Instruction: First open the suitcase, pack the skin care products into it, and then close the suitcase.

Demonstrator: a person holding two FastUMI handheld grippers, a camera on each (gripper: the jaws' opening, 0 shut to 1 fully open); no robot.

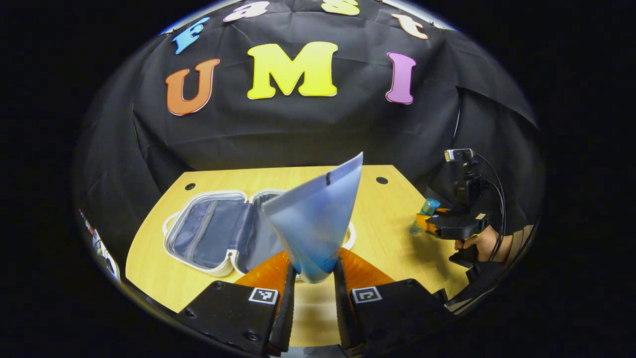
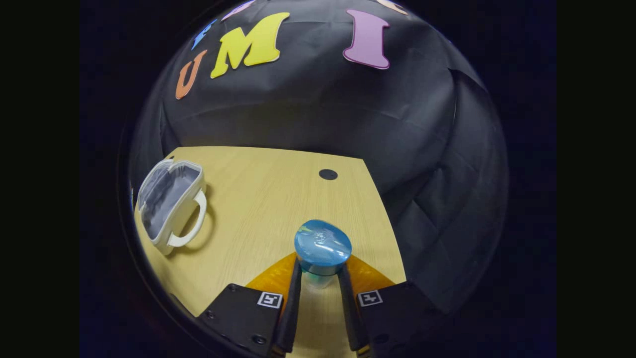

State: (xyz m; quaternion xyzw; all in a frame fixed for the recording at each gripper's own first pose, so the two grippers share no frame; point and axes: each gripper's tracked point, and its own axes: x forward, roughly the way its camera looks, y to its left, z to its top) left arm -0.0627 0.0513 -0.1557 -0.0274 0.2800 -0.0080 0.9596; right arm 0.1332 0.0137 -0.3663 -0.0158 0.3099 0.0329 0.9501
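Grey-lined and white-rimmed, the suitcase point(image 1: 226, 231) lies open on the wooden counter point(image 1: 392, 219), just beyond and left of our left gripper point(image 1: 314, 278) fingers. These pinch a frosted blue tube point(image 1: 318, 219) by its darker lower end; we read no writing on it. Our right gripper point(image 2: 320, 283) fingers press on a bottle point(image 2: 322, 248) under its blue cap, its body mostly hidden.
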